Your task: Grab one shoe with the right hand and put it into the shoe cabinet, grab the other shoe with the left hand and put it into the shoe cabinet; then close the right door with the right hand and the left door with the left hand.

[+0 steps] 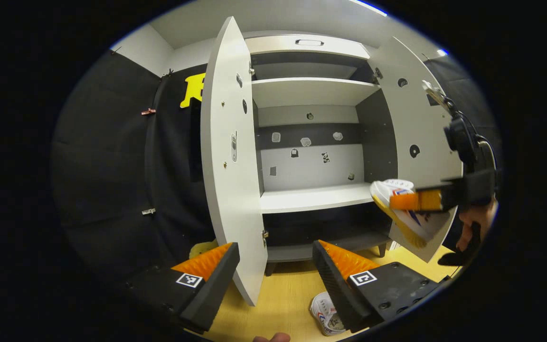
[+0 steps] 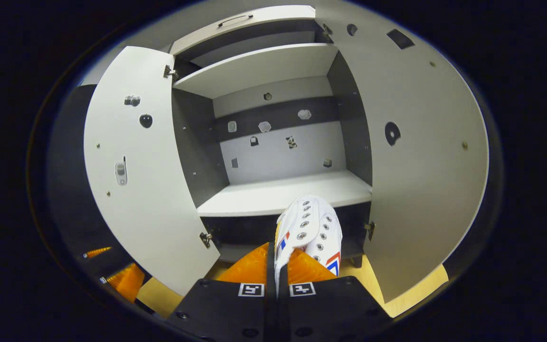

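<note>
Right fingers: pressed together at bottom centre of the right gripper view, the right gripper (image 2: 273, 270) clamped on the edge of a white shoe (image 2: 309, 228); only a thin sliver of shoe shows between them.
Left fingers: spread wide at the bottom of the left gripper view, left gripper (image 1: 273, 266) holding nothing.
Held shoe: white with red and blue marks and metal eyelets, toe pointing up the frame toward the cabinet; in the left gripper view it hangs at mid right, sole yellowish, tilted, in front of the right door.
Second shoe: white shoe on the floor (image 1: 326, 316), bottom centre of the left gripper view, partly hidden behind the left gripper's right-hand finger.
Cabinet (image 2: 283, 194): centre of both views, white shelves, dark inner walls, small stickers on the back panel; the middle shelf is bare.
Left door (image 1: 228, 156): open, edge toward the camera, left of centre.
Right door (image 2: 425, 156): open, filling the right side of the right gripper view.
Floor (image 1: 287, 289): light wood, bottom of frame.
Hand (image 1: 477, 223): at far right of the left gripper view, gripping the right gripper's handle.
</note>
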Available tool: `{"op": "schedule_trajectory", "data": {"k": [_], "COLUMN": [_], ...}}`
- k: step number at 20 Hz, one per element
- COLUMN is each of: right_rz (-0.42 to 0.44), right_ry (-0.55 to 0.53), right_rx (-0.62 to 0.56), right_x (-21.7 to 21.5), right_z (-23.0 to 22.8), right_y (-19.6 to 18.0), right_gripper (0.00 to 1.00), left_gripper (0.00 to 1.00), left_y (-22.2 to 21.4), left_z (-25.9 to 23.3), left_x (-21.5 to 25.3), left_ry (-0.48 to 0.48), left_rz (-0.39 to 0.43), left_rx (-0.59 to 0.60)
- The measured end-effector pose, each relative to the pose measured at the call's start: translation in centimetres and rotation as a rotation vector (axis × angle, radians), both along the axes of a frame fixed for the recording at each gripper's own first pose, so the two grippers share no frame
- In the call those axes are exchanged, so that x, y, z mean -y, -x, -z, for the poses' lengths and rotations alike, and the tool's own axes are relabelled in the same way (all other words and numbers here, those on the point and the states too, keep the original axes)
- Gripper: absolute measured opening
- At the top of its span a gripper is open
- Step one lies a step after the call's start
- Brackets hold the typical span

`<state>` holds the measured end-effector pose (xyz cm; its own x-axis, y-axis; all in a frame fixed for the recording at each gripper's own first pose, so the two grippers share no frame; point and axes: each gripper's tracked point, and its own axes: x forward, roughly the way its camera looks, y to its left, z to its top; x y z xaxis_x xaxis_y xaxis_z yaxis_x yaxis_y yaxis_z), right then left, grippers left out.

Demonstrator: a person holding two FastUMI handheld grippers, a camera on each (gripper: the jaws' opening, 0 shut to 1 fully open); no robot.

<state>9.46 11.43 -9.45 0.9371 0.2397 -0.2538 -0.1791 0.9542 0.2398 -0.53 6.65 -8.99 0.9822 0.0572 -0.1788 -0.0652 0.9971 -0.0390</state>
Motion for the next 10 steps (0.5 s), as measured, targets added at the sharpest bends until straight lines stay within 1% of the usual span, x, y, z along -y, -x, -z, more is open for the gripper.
{"op": "schedule_trajectory", "data": {"k": [3,5,8,10], "right_rz": [-0.011,-0.017,-0.018,-0.021], "right_ry": [0.008,0.049,0.091,0.133], "right_rx": [0.056,0.079,0.069,0.040], "right_x": [-1.3,-1.7,-2.0,-2.0], "right_z": [-3.7,-5.2,-5.7,-4.8], "right_y": [-4.0,-7.4,-12.4,-15.9], "right_gripper": [0.05,0.04,0.05,0.05], "left_gripper": [0.96,0.96,0.96,0.96], "left_y": [0.3,0.5,0.8,1.1], "left_z": [0.2,0.5,0.8,1.0], "left_x": [-0.3,-0.5,-0.6,-0.6], "left_ry": [0.029,0.030,0.032,0.032], "left_rz": [-0.002,-0.006,-0.009,-0.005], "left_rx": [-0.004,-0.007,-0.013,-0.015]}}
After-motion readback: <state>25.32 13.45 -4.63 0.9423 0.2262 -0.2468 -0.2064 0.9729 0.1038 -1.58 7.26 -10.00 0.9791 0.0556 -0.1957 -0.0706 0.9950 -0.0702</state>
